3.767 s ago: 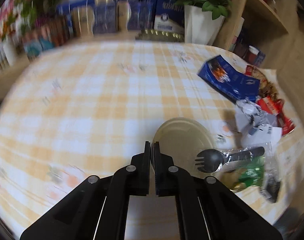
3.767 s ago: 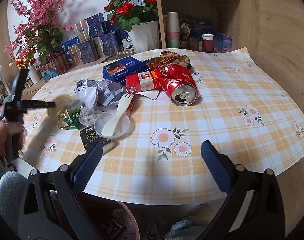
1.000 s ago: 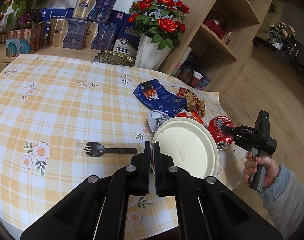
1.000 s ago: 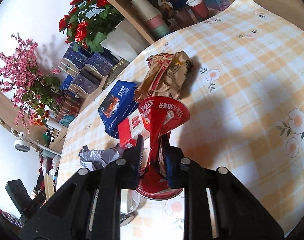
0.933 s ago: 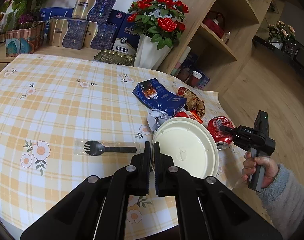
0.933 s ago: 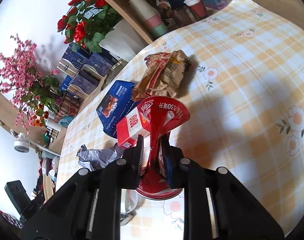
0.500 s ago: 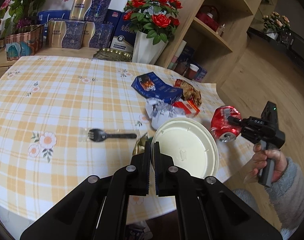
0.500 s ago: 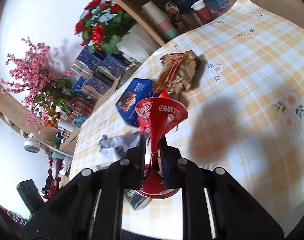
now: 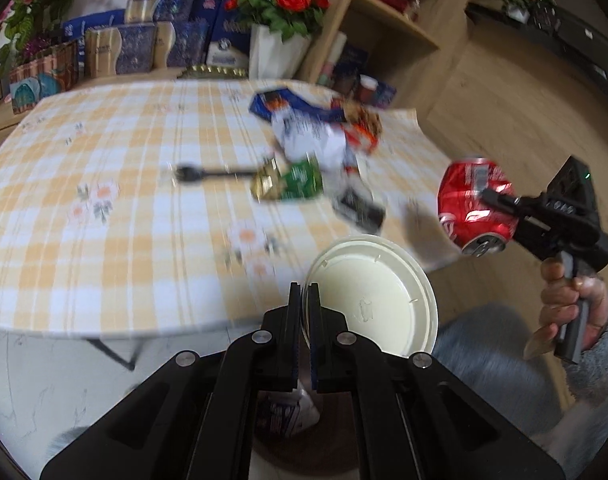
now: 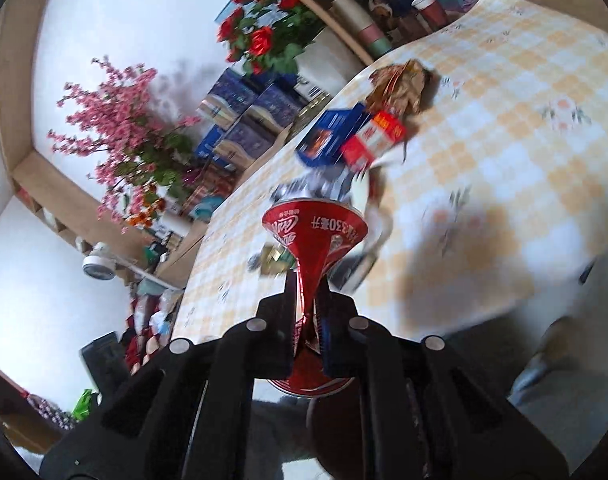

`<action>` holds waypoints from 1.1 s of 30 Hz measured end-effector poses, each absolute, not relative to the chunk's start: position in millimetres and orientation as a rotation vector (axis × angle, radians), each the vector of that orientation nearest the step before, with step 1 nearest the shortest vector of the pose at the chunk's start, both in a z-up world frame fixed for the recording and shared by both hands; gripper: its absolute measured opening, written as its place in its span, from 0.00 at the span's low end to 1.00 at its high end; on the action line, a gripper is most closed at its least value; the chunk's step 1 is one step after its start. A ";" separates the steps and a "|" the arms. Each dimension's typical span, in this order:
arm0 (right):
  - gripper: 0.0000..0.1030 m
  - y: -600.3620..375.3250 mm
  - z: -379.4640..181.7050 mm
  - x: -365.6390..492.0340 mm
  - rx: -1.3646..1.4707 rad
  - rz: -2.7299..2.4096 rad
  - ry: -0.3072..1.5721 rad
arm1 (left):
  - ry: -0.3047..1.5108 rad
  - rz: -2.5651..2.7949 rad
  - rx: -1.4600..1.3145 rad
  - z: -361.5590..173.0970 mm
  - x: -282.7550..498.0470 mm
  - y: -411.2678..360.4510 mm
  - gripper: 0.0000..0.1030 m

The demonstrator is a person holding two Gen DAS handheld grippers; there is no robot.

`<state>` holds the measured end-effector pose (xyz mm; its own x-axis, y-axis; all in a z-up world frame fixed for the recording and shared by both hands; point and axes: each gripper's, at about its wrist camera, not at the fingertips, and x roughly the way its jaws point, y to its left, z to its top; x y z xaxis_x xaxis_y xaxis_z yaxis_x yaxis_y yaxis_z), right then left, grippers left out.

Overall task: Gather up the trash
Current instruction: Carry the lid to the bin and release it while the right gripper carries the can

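On the far left of the left wrist view the tabletop (image 9: 104, 240) carries its yellow checked cloth, and a black plastic fork (image 9: 208, 173) lies on it with its tines to the left. Just right of the fork's handle sits a green and gold wrapper (image 9: 292, 182), with crumpled white paper (image 9: 312, 142), a blue packet (image 9: 276, 102) and a dark wrapper (image 9: 360, 208) beyond and beside it; all are blurred.

The left gripper (image 9: 303, 300) points down past the near edge of the tabletop, its jaws pinched almost together on the rim of a white disposable lid (image 9: 376, 292). The lid hangs to the right of the jaws, off the tabletop, its hollow face turned toward the camera. Below the jaws, something with blue print on white shows in a dark opening; what it is cannot be told.

Further right, the right gripper (image 9: 490, 198) is held out in the air beyond the tabletop's edge, pointing leftward in this view, with the person's right hand (image 9: 572, 304) wrapped round its handle and a grey fuzzy sleeve (image 9: 600, 364) below. Its jaws have just been closing and now squeeze a crushed red can (image 9: 474, 204), which is clear of the tabletop.

In the right wrist view the can (image 10: 316, 240) is flattened to a thin waist between the fingers (image 10: 290, 312) and flares wide above them.
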<state>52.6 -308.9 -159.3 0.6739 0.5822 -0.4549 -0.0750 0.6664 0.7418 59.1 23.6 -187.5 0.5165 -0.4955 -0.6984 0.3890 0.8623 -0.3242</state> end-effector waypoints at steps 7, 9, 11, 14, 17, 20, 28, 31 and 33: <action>0.12 -289.9 -190.0 23.5 0.762 0.438 0.804 | 0.990 -0.564 -0.027 -236.4 35.4 3.1 0.04; 0.12 -286.7 -197.7 19.0 0.754 0.438 0.819 | 1.013 -0.565 -0.010 -248.2 33.4 -2.1 0.04; 0.12 -284.9 -204.7 16.7 0.750 0.436 0.822 | 1.034 -0.569 0.007 -257.3 33.7 -7.3 0.04; 0.12 -283.3 -213.7 15.1 0.753 0.442 0.819 | 1.057 -0.562 0.031 -268.7 38.1 -14.4 0.04; 0.12 -281.5 -225.2 13.4 0.775 0.456 0.824 | 1.080 -0.554 0.064 -277.9 40.8 -21.2 0.06; 0.12 -279.6 -234.3 12.6 0.782 0.453 0.843 | 1.100 -0.547 0.112 -287.0 40.3 -30.3 0.11; 0.12 -278.5 -243.3 12.5 0.763 0.460 0.872 | 1.068 -0.521 0.133 -285.5 41.2 -39.8 0.75; 0.12 -272.3 -245.1 12.4 0.744 0.471 0.886 | 1.046 -0.473 0.138 -281.9 41.3 -37.0 0.87; 0.12 -267.7 -245.9 12.6 0.724 0.481 0.895 | 1.042 -0.452 0.127 -280.1 42.1 -33.6 0.90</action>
<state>12.6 -267.7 -245.9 0.5474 0.6495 -0.5278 -0.0811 0.6689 0.7389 42.1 -33.6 -280.1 0.4217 -0.3010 -0.8553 0.4192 0.9011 -0.1105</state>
